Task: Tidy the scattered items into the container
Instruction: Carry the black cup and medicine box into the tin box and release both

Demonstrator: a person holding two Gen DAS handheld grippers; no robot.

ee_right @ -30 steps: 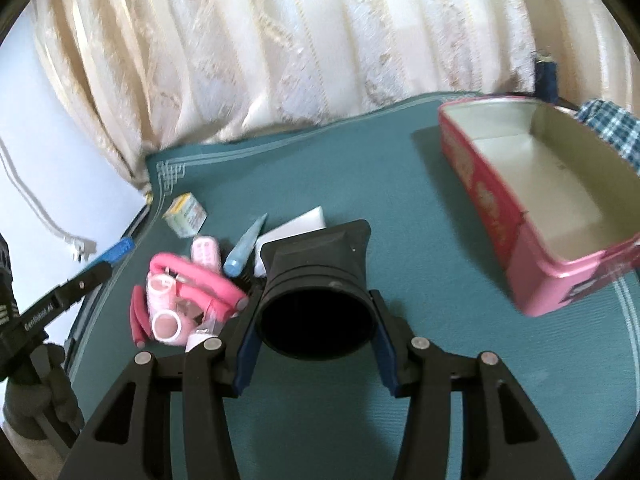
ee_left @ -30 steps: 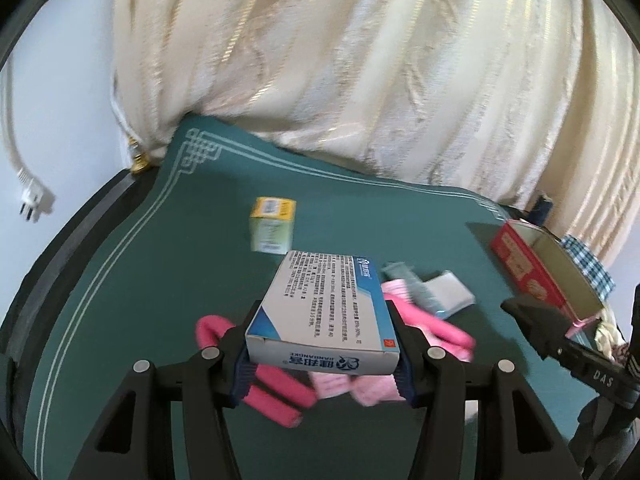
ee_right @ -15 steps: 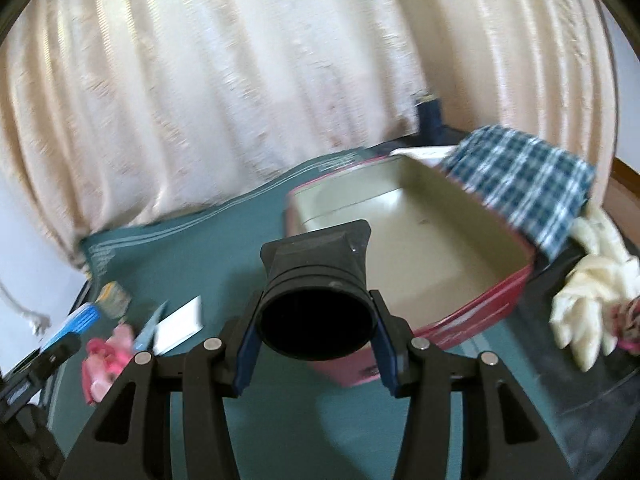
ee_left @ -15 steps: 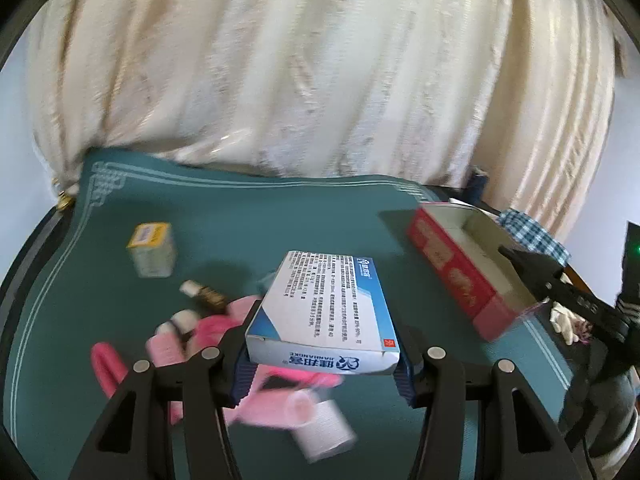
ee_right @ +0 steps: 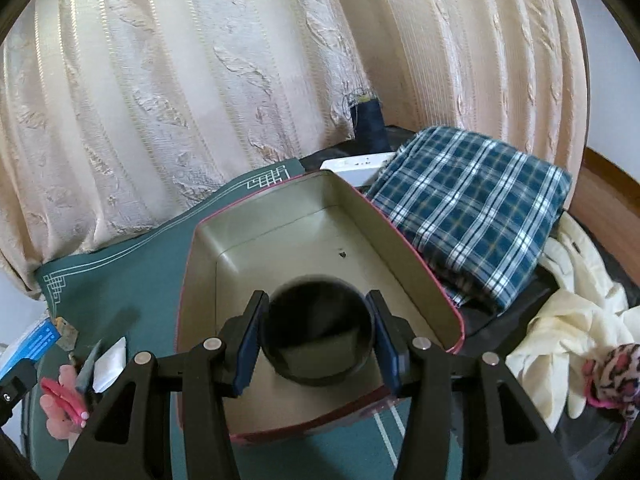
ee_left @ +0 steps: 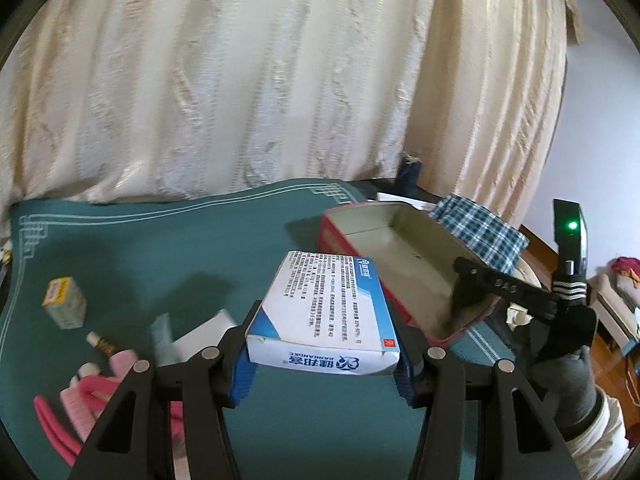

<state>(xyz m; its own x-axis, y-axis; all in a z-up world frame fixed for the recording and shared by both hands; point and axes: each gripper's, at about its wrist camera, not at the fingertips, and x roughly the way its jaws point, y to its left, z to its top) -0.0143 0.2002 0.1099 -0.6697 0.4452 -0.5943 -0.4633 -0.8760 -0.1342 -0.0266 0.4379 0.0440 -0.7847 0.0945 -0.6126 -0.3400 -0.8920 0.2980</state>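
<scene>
My left gripper [ee_left: 322, 360] is shut on a blue and white medicine box [ee_left: 328, 300], held above the green mat [ee_left: 160, 248] just left of the red tin [ee_left: 400, 248]. My right gripper [ee_right: 316, 320] hangs over the open tin [ee_right: 248, 248]. Its jaws are opening, and a black cup [ee_right: 320, 364] sits blurred between them, low over the tin's floor. From the left wrist view, the right gripper's finger [ee_left: 492, 280] reaches over the tin's near corner. A yellow box [ee_left: 66, 308], a small bottle [ee_left: 100, 342], a tube [ee_left: 162, 336], a white packet [ee_left: 204, 332] and pink rollers [ee_left: 84, 396] lie at the left.
A folded plaid cloth [ee_right: 472, 216] lies against the tin's right side, with white gloves [ee_right: 576, 340] and a leopard-print thing [ee_right: 616, 376] beyond it. A dark spool [ee_right: 368, 124] stands at the back. Cream curtains [ee_right: 200, 80] close off the far side.
Both grippers have swung right, from the pile of items to the tin. The right gripper now stands over the tin, and the black cup sits lower between its widening jaws.
</scene>
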